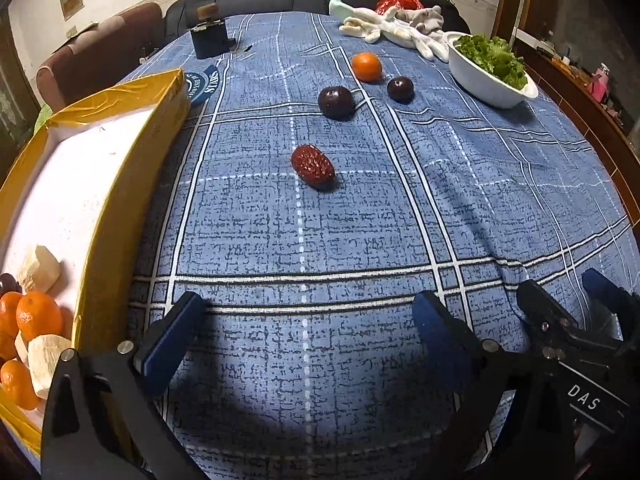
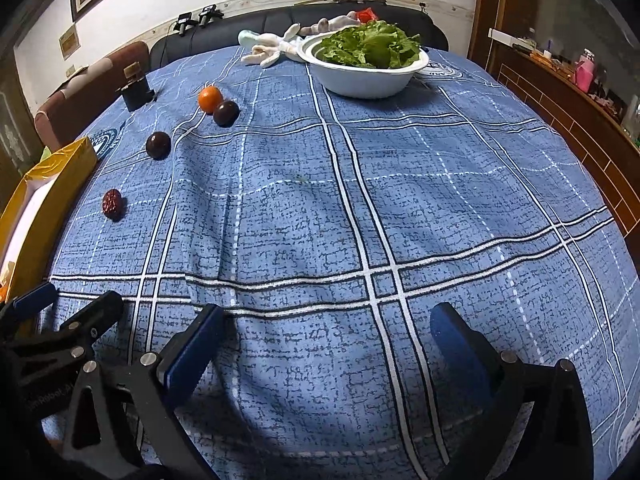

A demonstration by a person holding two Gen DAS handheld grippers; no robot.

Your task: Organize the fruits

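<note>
Fruit is split between my yellow box [image 1: 132,184] and the blue checked cloth [image 1: 360,240] beyond it. Nearest me, my left gripper [image 1: 308,316] hangs over bare cloth just right of the box, jaws spread wide with nothing between them; my right gripper [image 2: 328,320] sits further right of the box, equally wide and empty. Inside the box's near corner I see oranges [image 1: 38,316] and pale banana chunks [image 1: 38,268]. Past the box's long side lies a wrinkled red date [image 1: 313,166], then a dark plum [image 1: 336,102], a second plum [image 1: 400,88] and a loose orange [image 1: 366,66]. Farthest from the box stand a white bowl [image 1: 480,80] of lettuce [image 1: 494,58] and some white gloves [image 1: 400,28].
</note>
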